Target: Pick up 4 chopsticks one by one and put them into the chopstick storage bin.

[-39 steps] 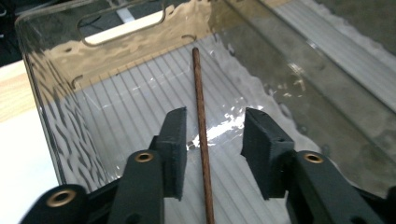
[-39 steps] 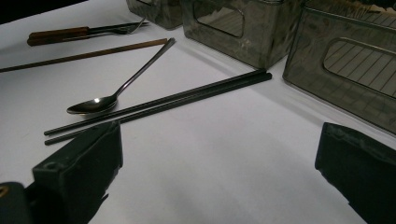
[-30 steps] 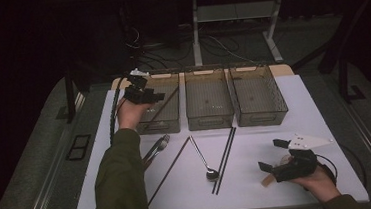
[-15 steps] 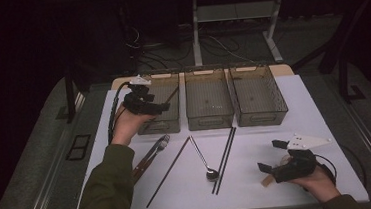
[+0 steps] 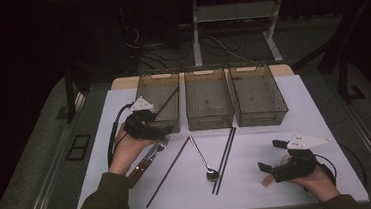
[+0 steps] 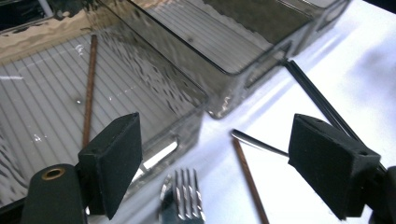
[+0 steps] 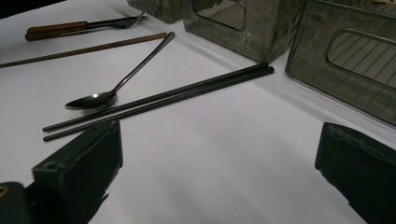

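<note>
Left gripper view: we see left gripper [image 6: 219,172] jaws just opened wide, empty, over silver metal fork with wooden handle [image 6: 185,196] on white table [image 6: 355,60] beside leftmost bin [image 5: 158,94]. Fork stiff, light, slippery; we judge handle best grip. Right gripper [image 5: 277,156] wide, empty.

White table [image 5: 293,101]: three bins [image 5: 208,100] at twelve o'clock; fork [image 5: 150,155], brown chopstick [image 5: 169,172], spoon [image 5: 203,158], black chopsticks [image 5: 226,156] centre.

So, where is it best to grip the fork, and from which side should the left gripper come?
Probably at the wooden handle, coming from above with the jaws across it. The fork lies flat, tines toward the left bin, and the open left gripper hovers over the tines.
</note>
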Demonstrator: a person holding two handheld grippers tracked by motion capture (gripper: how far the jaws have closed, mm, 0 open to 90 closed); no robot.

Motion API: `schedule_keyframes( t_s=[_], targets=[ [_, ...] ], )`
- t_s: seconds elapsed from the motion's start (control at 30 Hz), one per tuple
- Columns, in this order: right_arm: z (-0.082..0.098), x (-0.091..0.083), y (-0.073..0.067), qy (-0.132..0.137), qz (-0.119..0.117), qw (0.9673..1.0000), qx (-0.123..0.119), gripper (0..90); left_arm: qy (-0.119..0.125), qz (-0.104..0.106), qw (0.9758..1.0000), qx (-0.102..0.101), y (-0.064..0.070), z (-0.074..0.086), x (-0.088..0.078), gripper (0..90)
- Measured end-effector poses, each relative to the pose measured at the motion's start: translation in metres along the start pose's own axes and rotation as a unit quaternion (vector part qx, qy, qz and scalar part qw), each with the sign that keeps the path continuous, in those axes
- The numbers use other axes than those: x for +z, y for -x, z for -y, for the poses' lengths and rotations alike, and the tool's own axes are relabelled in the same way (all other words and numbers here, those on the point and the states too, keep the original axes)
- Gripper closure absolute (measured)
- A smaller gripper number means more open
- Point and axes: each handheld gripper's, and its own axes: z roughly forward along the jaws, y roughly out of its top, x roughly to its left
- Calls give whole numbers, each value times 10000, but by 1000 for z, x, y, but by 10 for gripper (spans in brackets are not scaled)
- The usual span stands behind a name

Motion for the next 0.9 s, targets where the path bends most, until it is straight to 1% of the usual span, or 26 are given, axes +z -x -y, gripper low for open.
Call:
schedule_keyframes(
  t_s=[0.07,0.13,0.23,0.3,0.33,0.47,0.5,0.53,0.63,0.7,0.83,0.87,0.9],
  targets=[
    [0,0,0,-4,8,10000,7,10,46,21,10000,-8,5,6,-1,171],
    [0,0,0,-3,10,10000,4,10,34,28,10000,25,11,12,-1,172],
    [0,0,0,3,13,10000,-4,10,64,-14,10000,28,17,21,-2,195],
    [0,0,0,5,18,10000,-1,10,120,-63,9999,-18,22,27,-3,211],
    [0,0,0,1,22,10000,0,10,126,-75,9999,31,24,31,-3,229],
    [0,0,0,0,25,10000,0,10,139,-199,9997,36,33,44,-3,309],
    [0,0,0,-5,28,10000,-3,10,98,-216,9997,67,35,47,-4,328],
    [0,0,0,0,27,10000,-8,10,127,-210,9997,67,37,49,-5,351],
    [0,0,0,11,34,10000,-21,10,195,-205,9996,-73,41,58,-7,424],
    [0,0,0,10,47,10000,-9,10,168,-177,9996,-104,43,64,-7,476],
    [0,0,0,12,75,10000,-7,10,58,-147,9998,-145,45,74,-4,575],
    [0,0,0,23,82,10000,-5,10,-7,-152,9998,-139,44,76,-4,602],
    [0,0,0,24,84,10000,-7,10,-42,-129,9997,-182,43,78,-3,621]
  ],
)
